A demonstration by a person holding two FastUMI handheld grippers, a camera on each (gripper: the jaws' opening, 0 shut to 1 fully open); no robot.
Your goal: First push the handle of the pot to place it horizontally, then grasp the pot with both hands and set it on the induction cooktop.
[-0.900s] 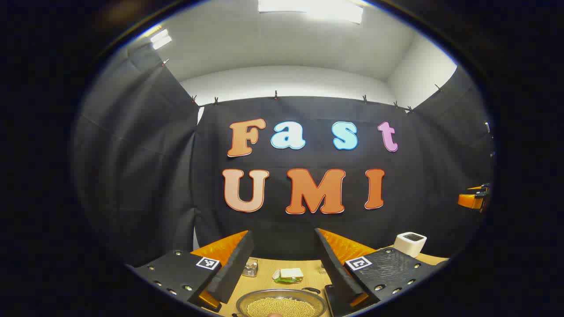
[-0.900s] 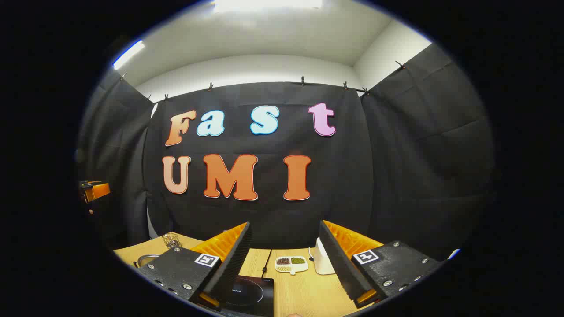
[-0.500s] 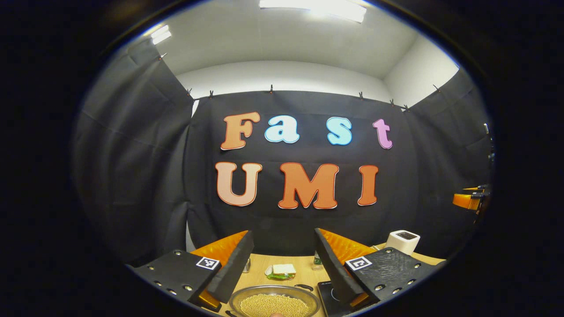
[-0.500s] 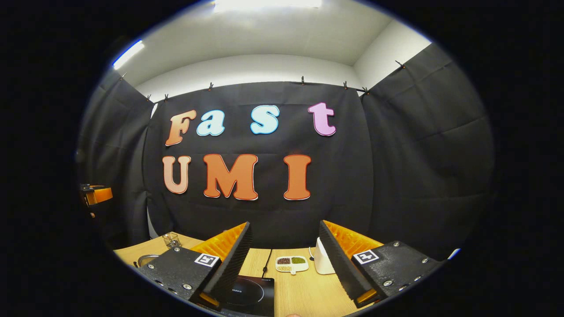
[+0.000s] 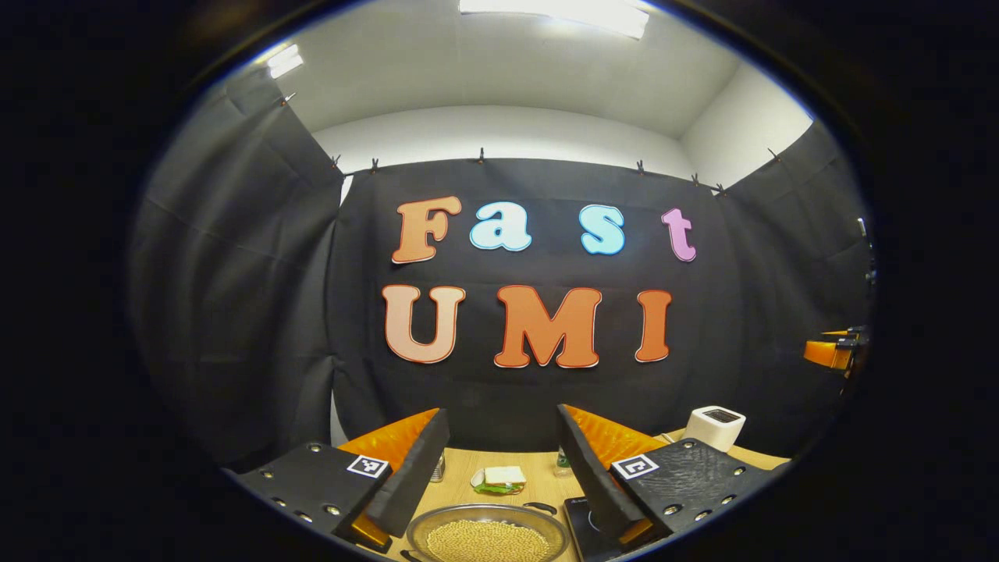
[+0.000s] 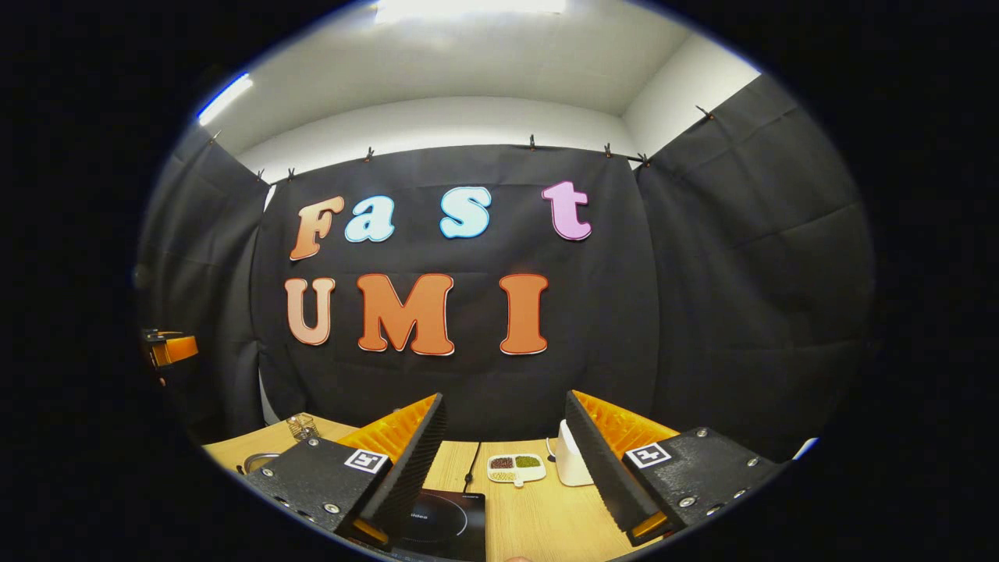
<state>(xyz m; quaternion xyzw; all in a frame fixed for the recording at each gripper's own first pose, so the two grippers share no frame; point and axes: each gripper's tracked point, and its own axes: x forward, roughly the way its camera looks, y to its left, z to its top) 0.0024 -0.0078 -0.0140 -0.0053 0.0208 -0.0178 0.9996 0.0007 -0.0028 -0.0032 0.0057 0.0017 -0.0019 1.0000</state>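
— Since my left gripper tipped down a moment ago, the pot sits lower between its spread, empty fingers; nothing touched yet.
— Materials?
— Shallow round metal, pale beans inside, dark loop handle. Glossy black induction cooktop just beside it on the wooden surface. My right gripper hangs open too.

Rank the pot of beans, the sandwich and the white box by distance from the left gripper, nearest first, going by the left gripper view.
1. Pot: just ahead of the open left gripper, low between its fingers.
2. Sandwich: beyond the pot, mid-table.
3. White box: far right, near the back wall.
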